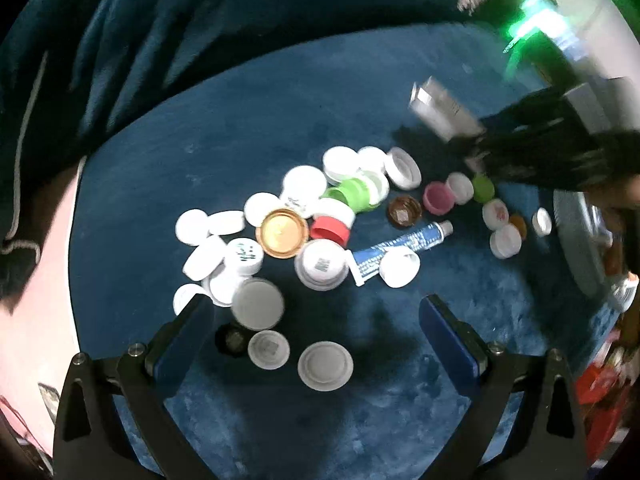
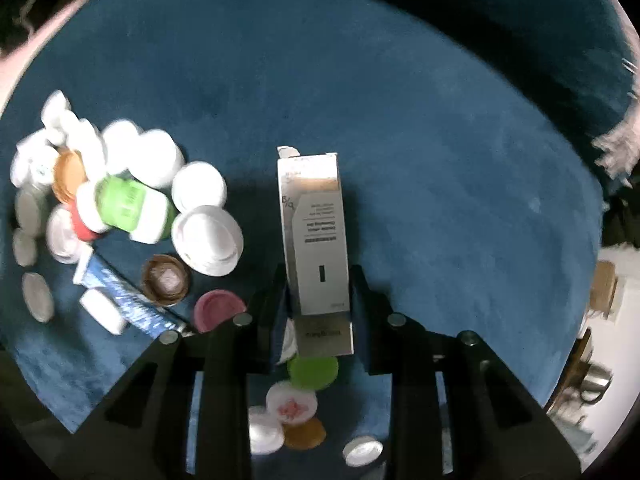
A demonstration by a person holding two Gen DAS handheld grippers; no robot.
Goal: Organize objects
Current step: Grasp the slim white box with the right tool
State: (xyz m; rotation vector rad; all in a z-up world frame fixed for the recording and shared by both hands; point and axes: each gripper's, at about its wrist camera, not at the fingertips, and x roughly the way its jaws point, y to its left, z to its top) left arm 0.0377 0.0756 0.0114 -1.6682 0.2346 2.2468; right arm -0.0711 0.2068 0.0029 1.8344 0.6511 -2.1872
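Note:
A tall silver carton [image 2: 316, 240] stands upright between the jaws of my right gripper [image 2: 320, 312], which is shut on its lower part. The left wrist view shows that same carton [image 1: 444, 108], blurred, at the upper right. My left gripper [image 1: 316, 312] hangs open above the blue velvet surface [image 1: 248, 128], with a grey lid [image 1: 258, 304] and two white lids [image 1: 325, 365] near its fingers. A heap of mostly white caps [image 1: 304, 184] lies in the middle, along with a gold lid [image 1: 282, 233], a red cap [image 1: 330, 230], a green jar [image 1: 352, 194] and a blue tube [image 1: 400, 246].
A brown cap [image 2: 165, 280], a pink cap [image 2: 218, 310] and a green cap [image 2: 313, 372] lie close to the right gripper. A grey round rim [image 1: 572, 240] sits at the right edge. Folded dark blue fabric [image 1: 200, 32] lies behind the surface.

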